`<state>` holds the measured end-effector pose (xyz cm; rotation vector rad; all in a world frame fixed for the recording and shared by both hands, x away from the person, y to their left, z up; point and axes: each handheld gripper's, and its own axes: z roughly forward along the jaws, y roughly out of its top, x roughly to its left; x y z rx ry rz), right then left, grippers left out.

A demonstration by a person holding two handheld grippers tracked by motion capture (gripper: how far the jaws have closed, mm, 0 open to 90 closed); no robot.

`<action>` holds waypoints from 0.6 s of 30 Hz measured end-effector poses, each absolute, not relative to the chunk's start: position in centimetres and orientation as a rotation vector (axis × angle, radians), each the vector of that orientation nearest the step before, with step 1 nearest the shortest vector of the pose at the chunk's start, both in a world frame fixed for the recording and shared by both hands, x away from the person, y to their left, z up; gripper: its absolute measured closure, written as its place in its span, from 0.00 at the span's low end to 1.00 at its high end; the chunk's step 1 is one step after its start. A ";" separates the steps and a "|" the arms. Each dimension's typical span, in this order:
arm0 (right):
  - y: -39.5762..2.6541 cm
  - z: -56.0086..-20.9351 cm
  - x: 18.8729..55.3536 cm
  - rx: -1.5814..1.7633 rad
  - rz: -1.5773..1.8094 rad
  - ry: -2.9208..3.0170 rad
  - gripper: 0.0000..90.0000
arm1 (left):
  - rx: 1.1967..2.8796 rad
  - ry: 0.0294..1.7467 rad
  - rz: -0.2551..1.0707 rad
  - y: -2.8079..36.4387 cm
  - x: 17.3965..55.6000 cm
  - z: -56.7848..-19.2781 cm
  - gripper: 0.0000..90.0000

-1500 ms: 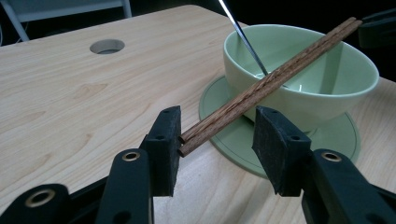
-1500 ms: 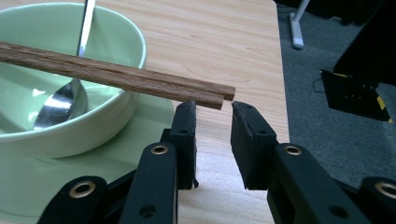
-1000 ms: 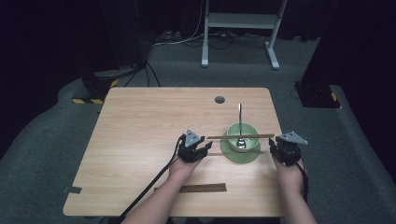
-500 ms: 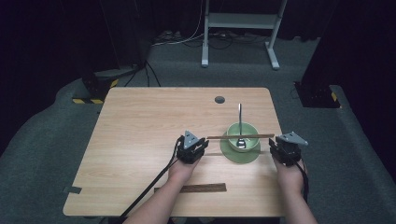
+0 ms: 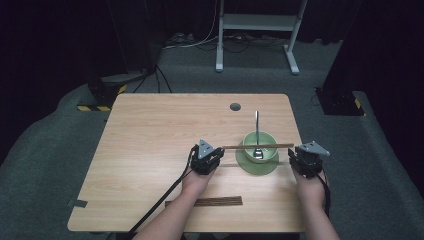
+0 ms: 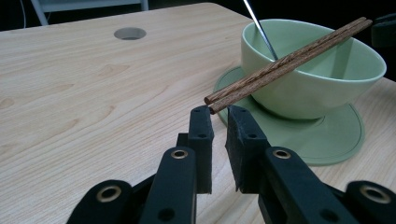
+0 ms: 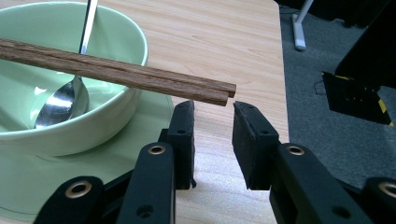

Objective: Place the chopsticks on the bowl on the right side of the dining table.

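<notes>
A pair of dark brown wooden chopsticks lies level across the green bowl, its ends just above both grippers' narrowly parted, empty jaws.

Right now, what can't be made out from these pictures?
- Left gripper view: the spoon scoop, hidden behind the bowl near wall; its handle shows.
- Right gripper view: the bowl's left side, cut off by the picture's edge.
- High view: the chopsticks across the bowl, too small to tell apart.
- High view: the dark sticks near the table front edge, too small to count.
</notes>
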<state>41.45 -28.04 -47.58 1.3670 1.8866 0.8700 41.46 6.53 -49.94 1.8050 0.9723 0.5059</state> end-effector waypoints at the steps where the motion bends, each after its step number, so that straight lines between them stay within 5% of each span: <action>1: -28.0 -47.6 41.5 1.367 0.869 1.887 0.78 | 1.806 0.973 0.508 6.5 41.5 -49.9 0.89; 18: -28.3 -47.7 41.4 1.370 0.872 1.883 0.78 | 1.791 0.972 0.520 6.6 41.1 -50.1 0.91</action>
